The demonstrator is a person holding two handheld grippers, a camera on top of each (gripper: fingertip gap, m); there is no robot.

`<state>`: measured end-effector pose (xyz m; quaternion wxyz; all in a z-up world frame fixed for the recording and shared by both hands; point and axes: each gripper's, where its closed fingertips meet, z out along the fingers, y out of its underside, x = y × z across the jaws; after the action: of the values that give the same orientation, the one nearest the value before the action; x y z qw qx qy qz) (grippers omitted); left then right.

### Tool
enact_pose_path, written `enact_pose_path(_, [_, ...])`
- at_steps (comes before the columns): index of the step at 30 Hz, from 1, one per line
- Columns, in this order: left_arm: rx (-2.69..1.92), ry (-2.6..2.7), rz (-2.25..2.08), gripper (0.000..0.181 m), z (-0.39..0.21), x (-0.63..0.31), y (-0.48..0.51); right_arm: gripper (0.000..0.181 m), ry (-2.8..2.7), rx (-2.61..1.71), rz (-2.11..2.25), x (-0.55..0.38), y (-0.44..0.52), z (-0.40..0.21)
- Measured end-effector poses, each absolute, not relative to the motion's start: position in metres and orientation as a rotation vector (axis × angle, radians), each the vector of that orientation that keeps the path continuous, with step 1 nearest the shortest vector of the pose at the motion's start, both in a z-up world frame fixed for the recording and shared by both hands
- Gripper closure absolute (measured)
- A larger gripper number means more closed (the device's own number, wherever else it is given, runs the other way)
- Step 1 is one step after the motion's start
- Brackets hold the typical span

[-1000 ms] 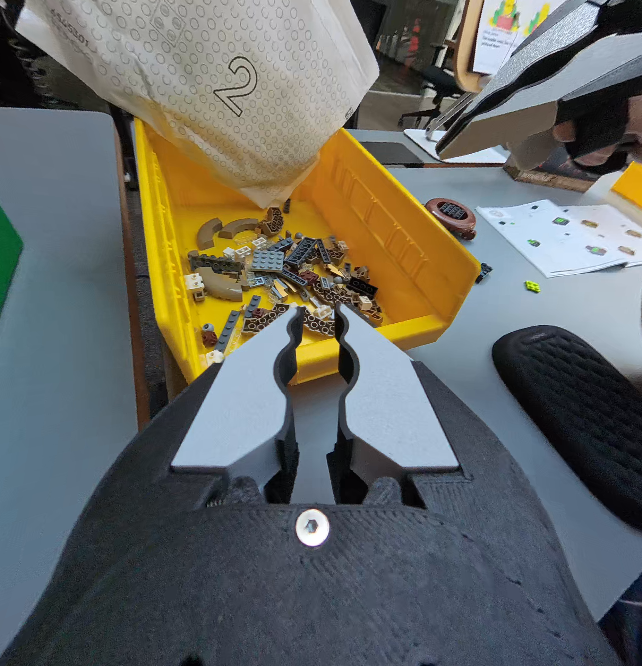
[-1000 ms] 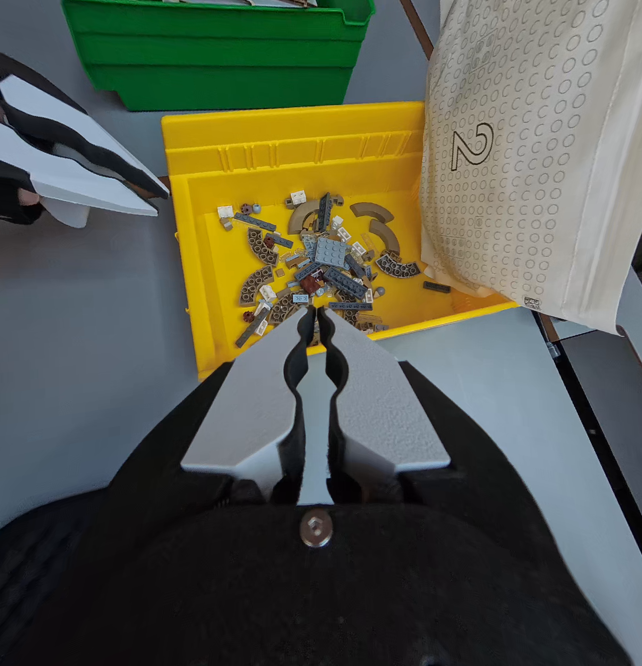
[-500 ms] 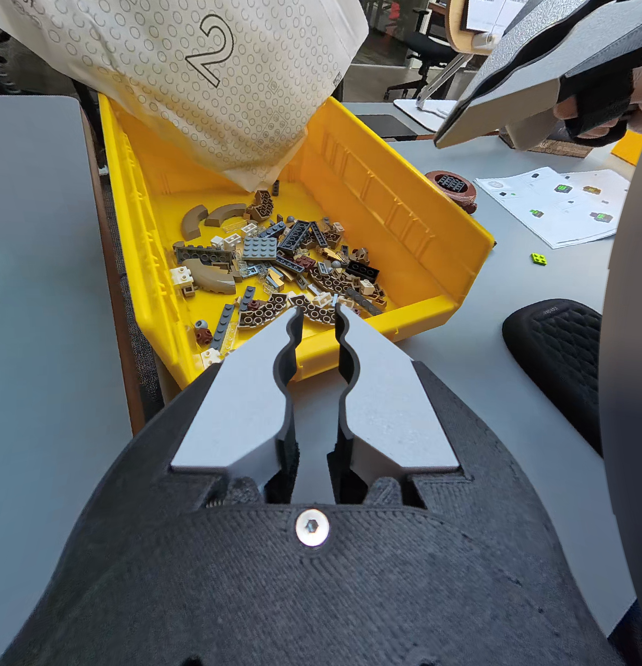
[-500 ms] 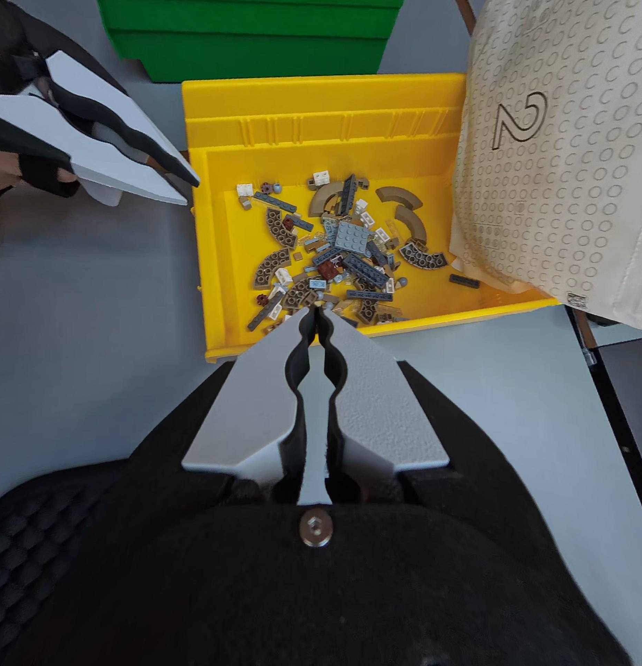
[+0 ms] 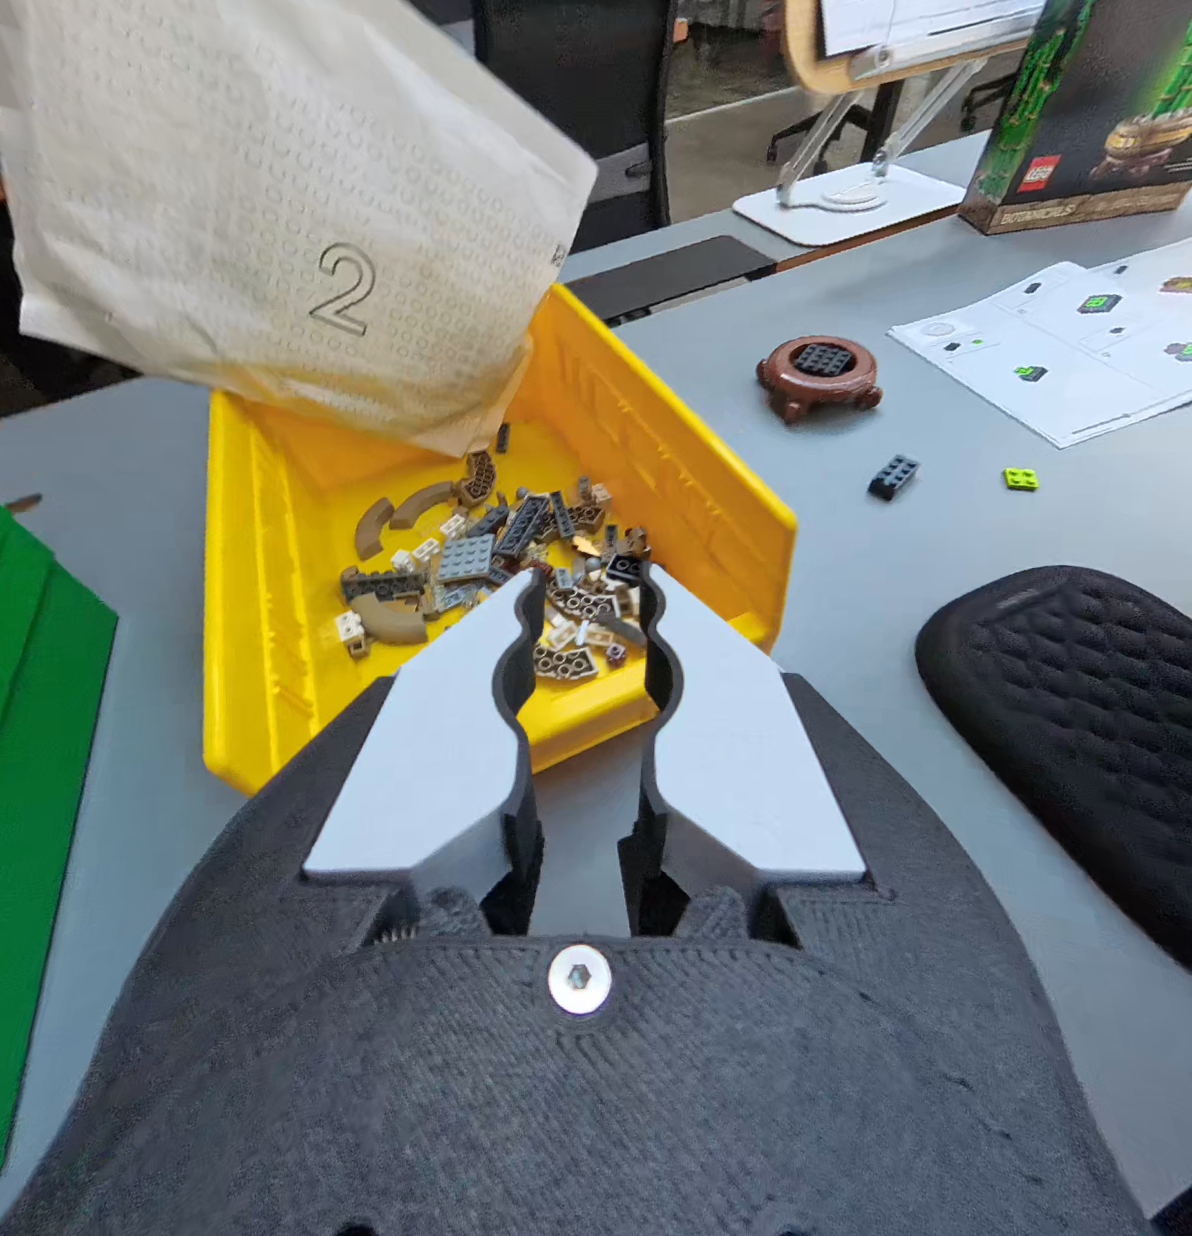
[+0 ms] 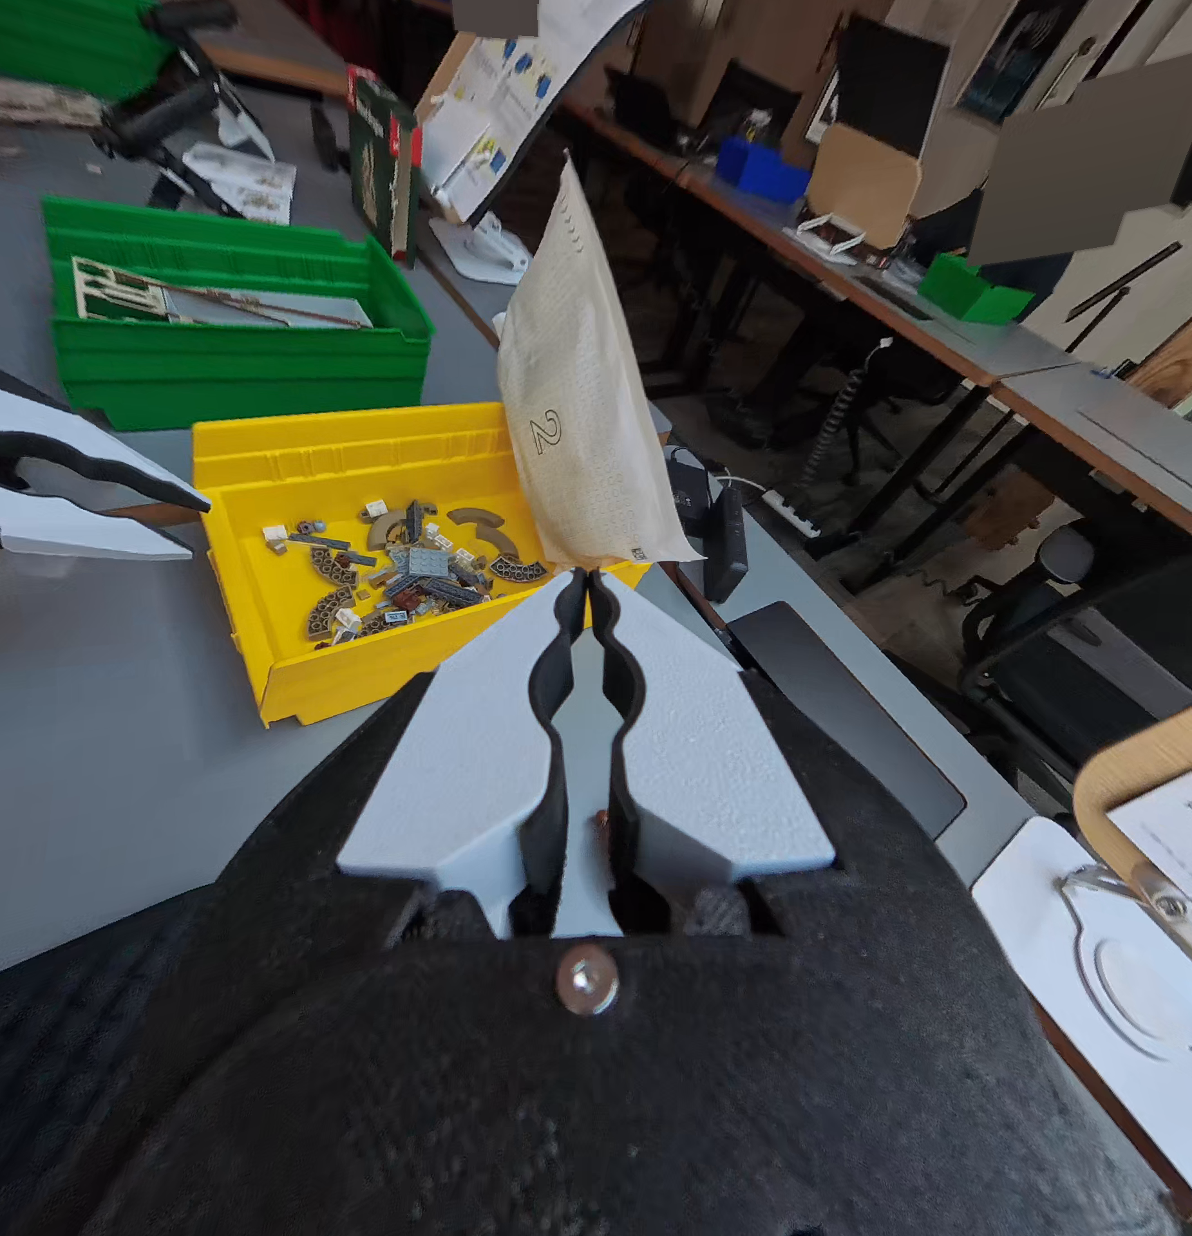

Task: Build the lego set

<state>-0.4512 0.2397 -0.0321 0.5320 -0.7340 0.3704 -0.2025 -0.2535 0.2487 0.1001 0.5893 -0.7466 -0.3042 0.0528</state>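
— Pinching the paper bag (image 6: 579, 428) by its bottom corner with my right tool (image 6: 587, 574), whose fingers are closing almost fully on the paper at mid-frame. It is hanging beside the right edge of the yellow bin (image 6: 352, 675).

— And your left tool?

— My left tool (image 5: 587, 582) is hovering over the near end of the bin with nothing in it, its fingers parted by a clear gap. The lego pieces (image 5: 506, 568) are lying heaped on the bin floor, centre frame.

— What are you worrying about?

— Judging by how little paper I am gripping, the bag could be slipping free. If any pieces are hiding inside, which I cannot tell, they could be spilling past the bin onto the bench (image 5: 881, 602).
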Motion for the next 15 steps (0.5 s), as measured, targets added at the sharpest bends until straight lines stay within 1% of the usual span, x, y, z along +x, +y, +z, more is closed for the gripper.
enact_pose_path(1, [-1.733,0.912,-0.488,0.153,-0.025,-0.439,0.230,0.180,-0.688,-1.733,0.154,-0.241,0.235,0.102])
enact_pose_path(4, [-1.700,1.013,-0.633,0.142,-0.020,-0.384,0.187,0.163,-0.740,-1.859,0.193,-0.194,0.196,0.073])
enact_pose_path(5, [-1.712,1.054,-0.695,0.141,-0.025,-0.362,0.173,0.160,-0.761,-1.896,0.145,-0.170,0.185,0.062])
enact_pose_path(8, [-1.767,1.234,-0.766,0.141,-0.055,-0.298,0.140,0.161,-0.758,-1.926,0.024,-0.095,0.157,0.052])
enact_pose_path(10, [-1.808,1.334,-0.609,0.138,-0.083,-0.270,0.144,0.161,-0.767,-1.854,0.076,-0.064,0.143,0.063])
enact_pose_path(13, [-1.814,1.415,-0.282,0.134,-0.115,-0.248,0.176,0.161,-0.853,-1.753,0.194,-0.027,0.130,0.076])
enact_pose_path(15, [-1.787,1.465,-0.218,0.131,-0.128,-0.233,0.194,0.161,-0.933,-1.753,0.210,0.000,0.127,0.072])
